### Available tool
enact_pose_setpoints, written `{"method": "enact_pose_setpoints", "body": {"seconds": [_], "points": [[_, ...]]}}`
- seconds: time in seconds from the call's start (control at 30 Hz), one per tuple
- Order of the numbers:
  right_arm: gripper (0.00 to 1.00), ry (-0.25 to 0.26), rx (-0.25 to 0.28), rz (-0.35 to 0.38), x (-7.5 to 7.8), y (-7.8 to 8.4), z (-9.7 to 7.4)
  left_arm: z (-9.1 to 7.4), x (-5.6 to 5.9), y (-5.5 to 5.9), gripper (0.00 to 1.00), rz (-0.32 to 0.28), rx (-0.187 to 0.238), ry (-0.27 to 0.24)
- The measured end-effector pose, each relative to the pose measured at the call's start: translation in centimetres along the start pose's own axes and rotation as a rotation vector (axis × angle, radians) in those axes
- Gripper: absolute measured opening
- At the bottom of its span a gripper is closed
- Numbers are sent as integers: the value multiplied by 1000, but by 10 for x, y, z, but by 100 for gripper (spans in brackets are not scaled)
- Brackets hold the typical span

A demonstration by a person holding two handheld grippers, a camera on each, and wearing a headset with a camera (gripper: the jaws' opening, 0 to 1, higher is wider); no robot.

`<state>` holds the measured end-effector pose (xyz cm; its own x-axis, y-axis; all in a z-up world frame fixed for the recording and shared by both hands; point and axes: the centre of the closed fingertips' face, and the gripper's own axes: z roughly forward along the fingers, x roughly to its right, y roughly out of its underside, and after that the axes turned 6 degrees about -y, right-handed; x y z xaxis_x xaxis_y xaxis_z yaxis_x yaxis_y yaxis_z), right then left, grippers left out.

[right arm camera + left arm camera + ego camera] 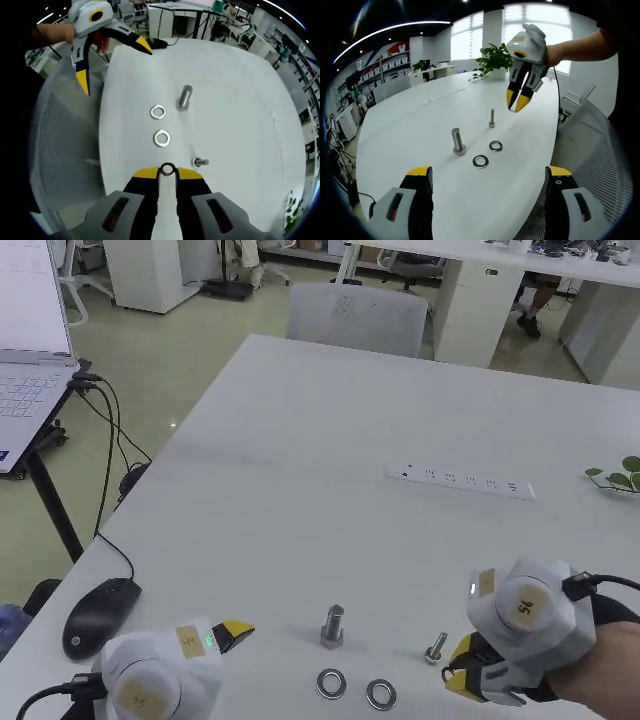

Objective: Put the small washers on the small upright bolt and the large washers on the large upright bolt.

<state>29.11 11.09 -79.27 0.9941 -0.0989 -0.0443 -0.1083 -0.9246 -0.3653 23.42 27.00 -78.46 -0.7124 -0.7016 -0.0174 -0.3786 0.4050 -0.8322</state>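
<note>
A mouse (100, 615), power strip (461, 481) and plant (620, 476) sit apart.

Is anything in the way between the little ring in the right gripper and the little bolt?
Nothing visible is. The right gripper holds the small washer close to the small bolt, with nothing between them. The two large washers lie off to the side, nearer the large bolt.

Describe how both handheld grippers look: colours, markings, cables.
The left gripper and right gripper match: each has a rounded white housing, black fingers ending in yellow tips, a round tan sticker with a handwritten marking, and a smaller square tan label. A black cable leaves the back of each. The left one also shows a small green light.
</note>
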Motion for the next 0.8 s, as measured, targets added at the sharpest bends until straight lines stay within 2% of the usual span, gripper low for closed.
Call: {"method": "enact_pose_setpoints", "body": {"seconds": [0.2, 0.47, 0.8], "points": [[12, 21, -4, 9, 17, 2, -5, 3, 1, 2, 95, -10, -11, -5], [12, 30, -5, 26, 42, 2, 0, 4, 1, 5, 96, -13, -25, -9], [12, 25, -20, 35, 59, 3, 12, 5, 4, 10, 99, -17, -44, -3]]}}
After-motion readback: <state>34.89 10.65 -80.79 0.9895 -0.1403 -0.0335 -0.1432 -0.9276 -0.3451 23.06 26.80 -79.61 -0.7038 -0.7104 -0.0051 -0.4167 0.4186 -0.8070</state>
